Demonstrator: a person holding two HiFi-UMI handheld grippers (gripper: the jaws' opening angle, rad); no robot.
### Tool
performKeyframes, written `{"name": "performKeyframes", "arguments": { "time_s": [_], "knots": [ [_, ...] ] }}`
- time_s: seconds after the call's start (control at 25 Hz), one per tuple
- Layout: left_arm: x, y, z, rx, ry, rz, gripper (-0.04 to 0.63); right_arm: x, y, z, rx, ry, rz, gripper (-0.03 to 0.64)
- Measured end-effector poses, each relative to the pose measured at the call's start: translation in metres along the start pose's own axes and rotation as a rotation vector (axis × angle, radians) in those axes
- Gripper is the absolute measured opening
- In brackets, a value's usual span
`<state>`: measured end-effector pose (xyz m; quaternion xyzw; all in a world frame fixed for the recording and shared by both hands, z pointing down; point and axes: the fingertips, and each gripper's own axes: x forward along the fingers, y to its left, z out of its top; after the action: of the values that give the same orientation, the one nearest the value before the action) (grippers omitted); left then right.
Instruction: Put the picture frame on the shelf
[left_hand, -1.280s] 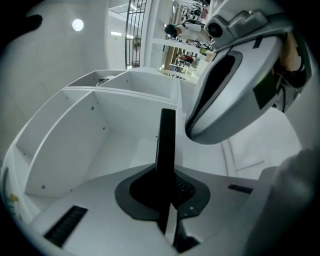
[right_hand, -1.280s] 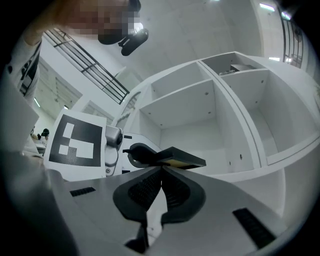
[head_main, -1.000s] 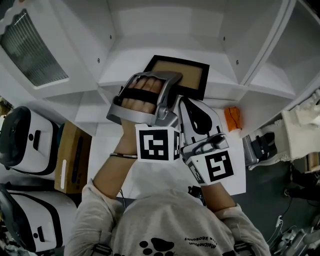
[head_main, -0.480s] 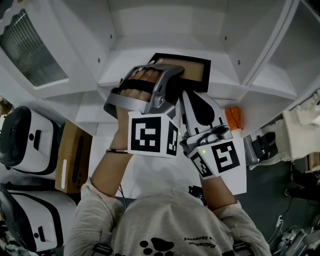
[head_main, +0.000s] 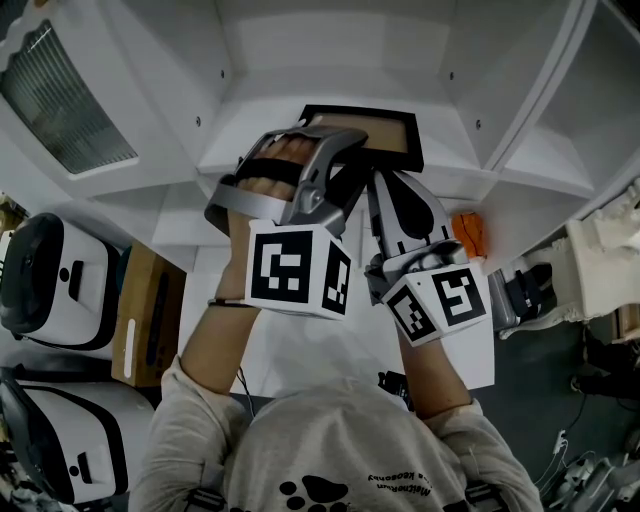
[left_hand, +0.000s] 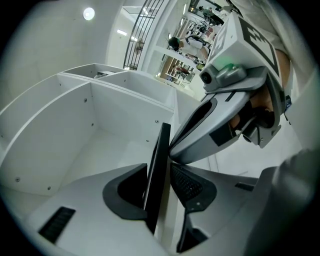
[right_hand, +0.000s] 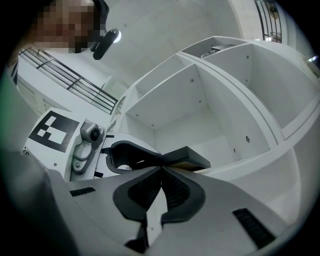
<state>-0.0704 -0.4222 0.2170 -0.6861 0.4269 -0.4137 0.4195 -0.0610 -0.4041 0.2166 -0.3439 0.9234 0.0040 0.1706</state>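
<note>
The picture frame (head_main: 395, 135), black-edged with a brown face, stands in the middle compartment of the white shelf (head_main: 330, 60). My left gripper (head_main: 340, 160) reaches it from the left. In the left gripper view the frame (left_hand: 159, 170) is edge-on between the opening jaws of the left gripper (left_hand: 160, 192). A gap shows at the right pad. My right gripper (head_main: 385, 180) comes in from below. Its jaws are shut, with the right gripper (right_hand: 161, 172) tips against the frame's near edge (right_hand: 187, 157). Whether they pinch it is hidden.
An orange object (head_main: 466, 235) lies on the shelf ledge to the right. A cardboard box (head_main: 148, 315) and white-and-black devices (head_main: 40, 275) stand at the left, below a grille (head_main: 65, 95). Empty shelf compartments (right_hand: 250, 80) flank the middle one.
Both grippers pushed forward toward the shelf and the frame went slightly deeper into the compartment. The left marker cube tilted down toward me.
</note>
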Motion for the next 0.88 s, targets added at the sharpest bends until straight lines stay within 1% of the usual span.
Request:
{"name": "performKeyframes", "arguments": {
  "time_s": [0.28, 0.4, 0.48, 0.56, 0.64, 0.68, 0.72, 0.8, 0.88],
  "knots": [
    [-0.007, -0.001, -0.004, -0.028, -0.009, 0.003, 0.143, 0.006, -0.007, -0.005, 0.035, 0.002, -0.019, 0.034],
    [-0.014, 0.001, -0.004, -0.061, -0.027, 0.028, 0.143, 0.008, -0.009, -0.006, 0.048, -0.002, -0.027, 0.034],
    [-0.021, 0.007, -0.003, -0.099, -0.056, 0.076, 0.143, 0.009, -0.012, -0.006, 0.056, -0.004, -0.037, 0.034],
    [-0.029, 0.012, 0.000, -0.160, -0.095, 0.118, 0.143, 0.009, -0.014, -0.006, 0.071, -0.006, -0.043, 0.034],
    [-0.037, 0.014, 0.002, -0.226, -0.136, 0.138, 0.136, 0.010, -0.016, -0.006, 0.092, -0.010, -0.044, 0.034],
    [-0.039, 0.015, 0.004, -0.253, -0.152, 0.145, 0.116, 0.010, -0.016, -0.006, 0.102, -0.012, -0.044, 0.034],
    [-0.041, 0.015, 0.004, -0.275, -0.161, 0.149, 0.082, 0.010, -0.016, -0.006, 0.112, -0.012, -0.045, 0.034],
    [-0.039, 0.011, 0.001, -0.297, -0.143, 0.137, 0.046, 0.010, -0.017, -0.006, 0.136, -0.008, -0.049, 0.034],
    [-0.030, 0.002, -0.006, -0.294, -0.084, 0.094, 0.035, 0.009, -0.018, -0.005, 0.166, -0.005, -0.056, 0.034]
  ]
}}
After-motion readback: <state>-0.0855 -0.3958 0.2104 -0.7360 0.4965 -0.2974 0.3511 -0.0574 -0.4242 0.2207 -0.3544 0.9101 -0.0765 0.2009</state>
